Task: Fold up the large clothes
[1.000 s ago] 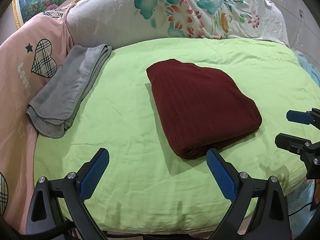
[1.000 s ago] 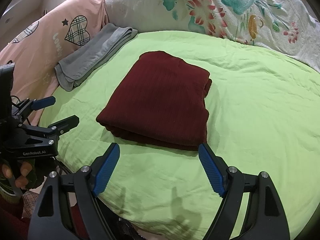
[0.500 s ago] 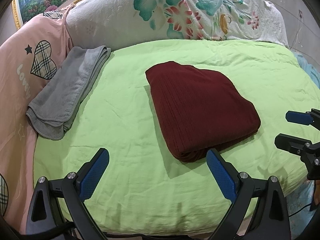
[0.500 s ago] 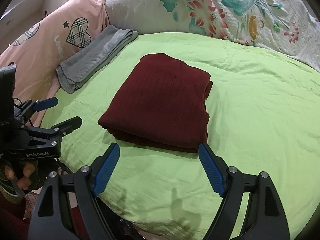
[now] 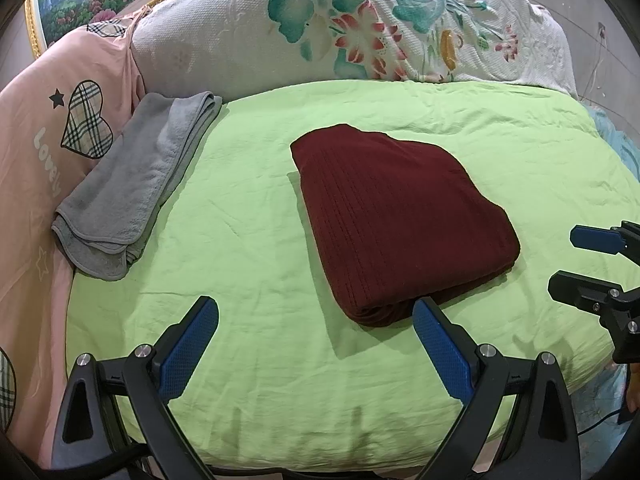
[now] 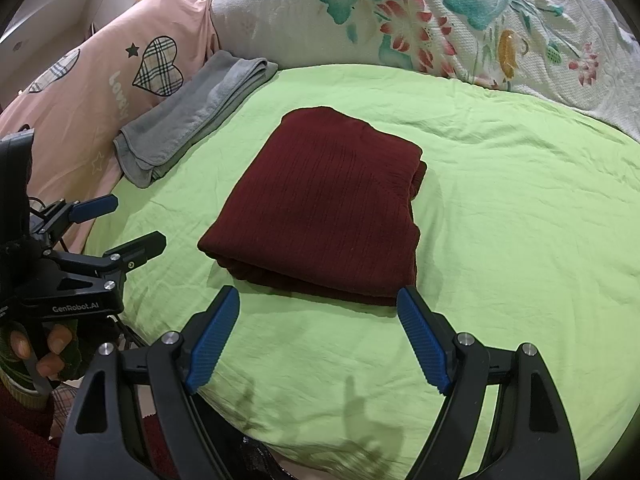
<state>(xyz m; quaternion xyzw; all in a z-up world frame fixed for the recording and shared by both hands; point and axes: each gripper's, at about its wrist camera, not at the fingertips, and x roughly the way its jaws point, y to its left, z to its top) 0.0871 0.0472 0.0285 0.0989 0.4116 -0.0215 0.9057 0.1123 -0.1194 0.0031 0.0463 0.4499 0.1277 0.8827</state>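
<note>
On the green sheet (image 5: pixel 248 208) lies a folded maroon garment (image 5: pixel 400 216); nearer, the left gripper (image 5: pixel 316 322) and right gripper (image 6: pixel 318 308) gape wide, empty.

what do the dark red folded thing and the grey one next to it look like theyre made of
The dark red folded garment looks like a ribbed knit, matte, with fine parallel ridges running along it. The grey folded cloth looks like terry or fleece, soft and fuzzy, with a stitched hem at its edge; the exact fibre cannot be told.
</note>
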